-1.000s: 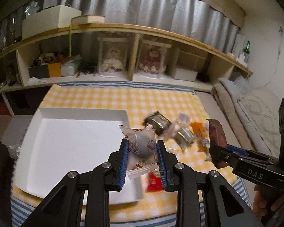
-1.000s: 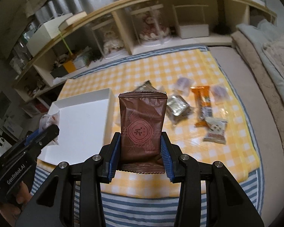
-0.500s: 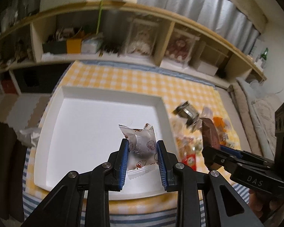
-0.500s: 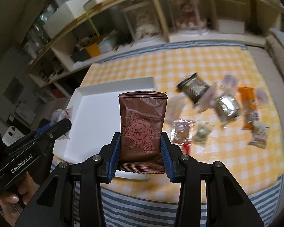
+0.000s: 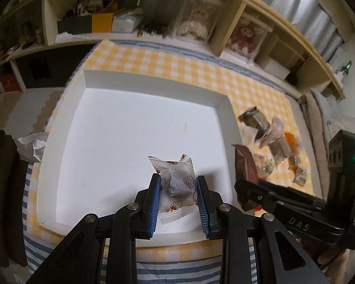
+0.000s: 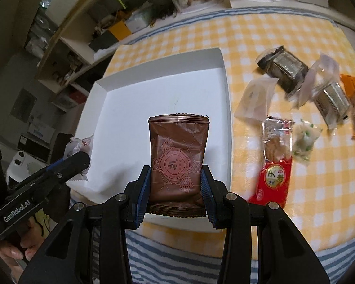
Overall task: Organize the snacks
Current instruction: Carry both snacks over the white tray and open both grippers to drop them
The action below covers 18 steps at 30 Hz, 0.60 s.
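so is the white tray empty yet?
Empty. The shallow white cardboard tray shows only bare floor; both held packets hang above it, unreleased.

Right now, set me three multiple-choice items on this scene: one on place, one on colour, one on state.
1. Where do the loose snacks lie?
A. in the tray
B. on the checked cloth right of the tray
C. on the shelf

2. What colour is the pack in the right gripper?
A. brown
B. green
C. blue

3. What is the state of the white tray?
A. holds no snack yet
B. half full
C. covered with a lid

Answers: 1 B, they lie scattered on the yellow checks beside the tray. 2 A, the pack between the pads is dark brown. 3 A, its white floor is bare; the left gripper holds the strawberry-print pack above it.
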{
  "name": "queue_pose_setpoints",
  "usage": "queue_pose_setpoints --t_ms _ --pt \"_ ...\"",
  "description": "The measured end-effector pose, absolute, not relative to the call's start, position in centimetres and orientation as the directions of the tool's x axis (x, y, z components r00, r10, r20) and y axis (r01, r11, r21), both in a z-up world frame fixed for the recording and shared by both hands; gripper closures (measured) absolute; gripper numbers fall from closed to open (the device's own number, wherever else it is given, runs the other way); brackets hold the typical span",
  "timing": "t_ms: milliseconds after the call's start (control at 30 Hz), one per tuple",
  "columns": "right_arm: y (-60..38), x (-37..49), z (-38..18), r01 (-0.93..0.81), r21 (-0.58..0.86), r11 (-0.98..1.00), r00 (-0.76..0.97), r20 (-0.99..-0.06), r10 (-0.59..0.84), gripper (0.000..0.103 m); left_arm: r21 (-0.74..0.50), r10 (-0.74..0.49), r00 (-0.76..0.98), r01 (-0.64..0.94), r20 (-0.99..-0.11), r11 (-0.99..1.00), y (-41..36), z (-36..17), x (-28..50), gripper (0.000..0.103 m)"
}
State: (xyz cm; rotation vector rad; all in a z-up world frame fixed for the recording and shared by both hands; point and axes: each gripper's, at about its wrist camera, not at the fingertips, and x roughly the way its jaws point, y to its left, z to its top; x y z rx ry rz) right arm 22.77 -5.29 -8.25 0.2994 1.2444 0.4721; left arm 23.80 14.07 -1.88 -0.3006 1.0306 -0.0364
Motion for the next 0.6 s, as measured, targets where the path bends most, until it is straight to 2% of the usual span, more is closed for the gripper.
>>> queue_pose_setpoints --t_ms 100,167,233,300,433,600 --pt "-5.4 23.1 -9.0 -0.173 0.477 0.861 0.25 -0.825 0.507 0.059 -0.251 -0.161 0.487 -0.125 -0.859 0.96 13.7 -3.2 25.4 0.072" --pt "-5.5 23.2 -9.2 -0.171 0.471 0.865 0.249 -0.829 0.5 0.053 -0.245 -0.157 0.474 -0.131 -0.866 0.961 13.7 -3.7 26.0 0.065" --pt "-5.8 23.1 -9.5 -0.166 0.455 0.875 0.245 -0.84 0.483 0.051 -0.232 -0.144 0.47 -0.136 -0.871 0.963 13.5 -3.8 26.2 0.05" --pt "-6.1 22.9 -9.8 -0.16 0.449 0.879 0.241 -0.846 0.475 0.05 -0.222 -0.137 0.468 -0.131 -0.873 0.966 13.3 -3.9 26.2 0.043" --pt "-6.7 22.4 -10.0 -0.155 0.423 0.893 0.24 -0.86 0.45 0.042 -0.2 -0.118 0.463 -0.13 -0.878 0.971 13.1 -3.9 25.6 0.03" --pt "-6.8 21.7 -9.3 -0.169 0.385 0.907 0.252 -0.873 0.417 0.026 -0.151 -0.064 0.481 -0.145 -0.875 0.978 13.1 -3.2 24.3 0.011"
